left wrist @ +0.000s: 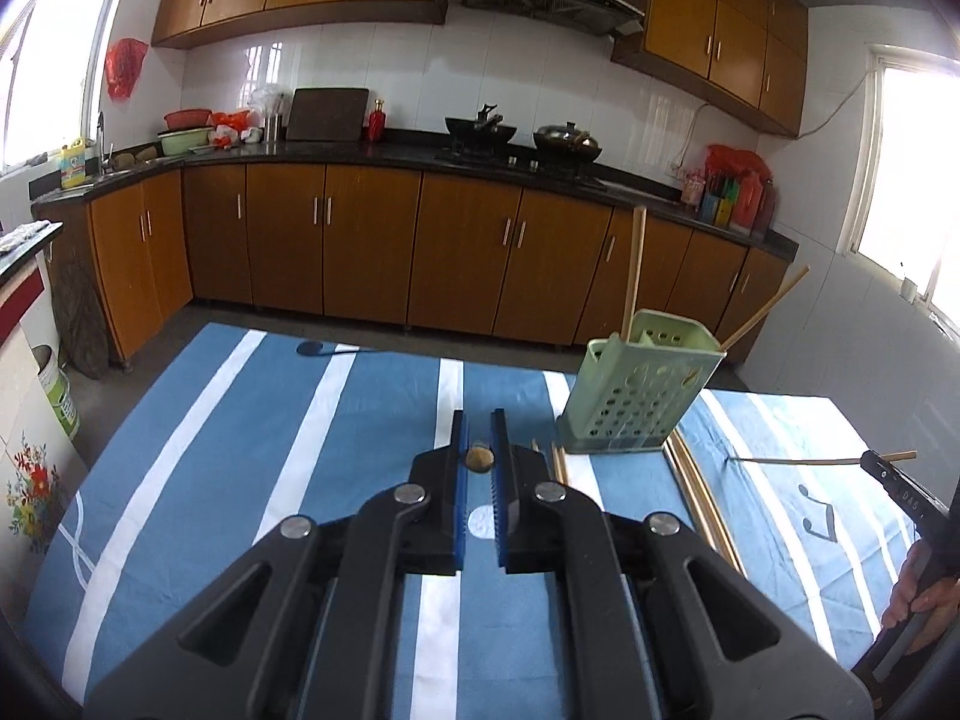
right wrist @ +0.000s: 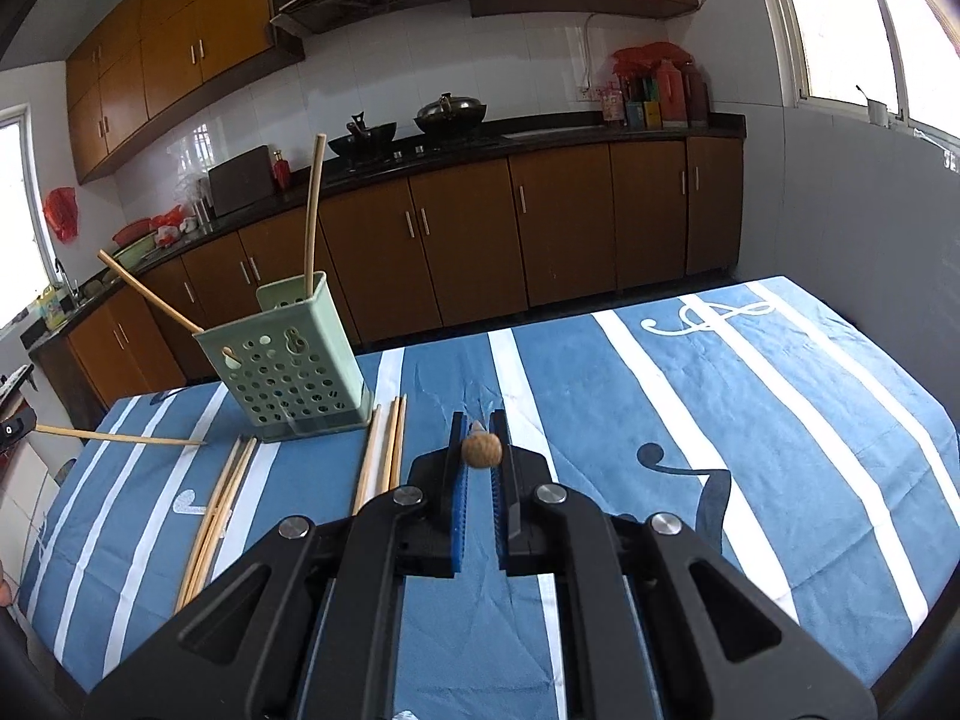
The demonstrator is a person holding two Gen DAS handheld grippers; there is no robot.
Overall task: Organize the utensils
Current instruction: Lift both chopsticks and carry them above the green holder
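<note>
A pale green perforated utensil holder [left wrist: 639, 396] [right wrist: 288, 360] stands on the blue striped tablecloth with two chopsticks leaning out of it. My left gripper [left wrist: 479, 429] is shut on a chopstick, seen end-on as a round tan tip [left wrist: 479, 459], left of the holder. My right gripper [right wrist: 479, 429] is shut on another chopstick, seen end-on [right wrist: 481, 450], right of the holder; that chopstick also shows in the left wrist view [left wrist: 798, 461]. Loose chopsticks lie on the cloth beside the holder [right wrist: 384, 450] [right wrist: 219, 504] [left wrist: 699, 489].
A black spoon [left wrist: 327, 349] lies at the table's far edge. A dark spoon handle [right wrist: 714, 495] lies on the cloth right of my right gripper. Kitchen cabinets and a counter with woks stand behind the table.
</note>
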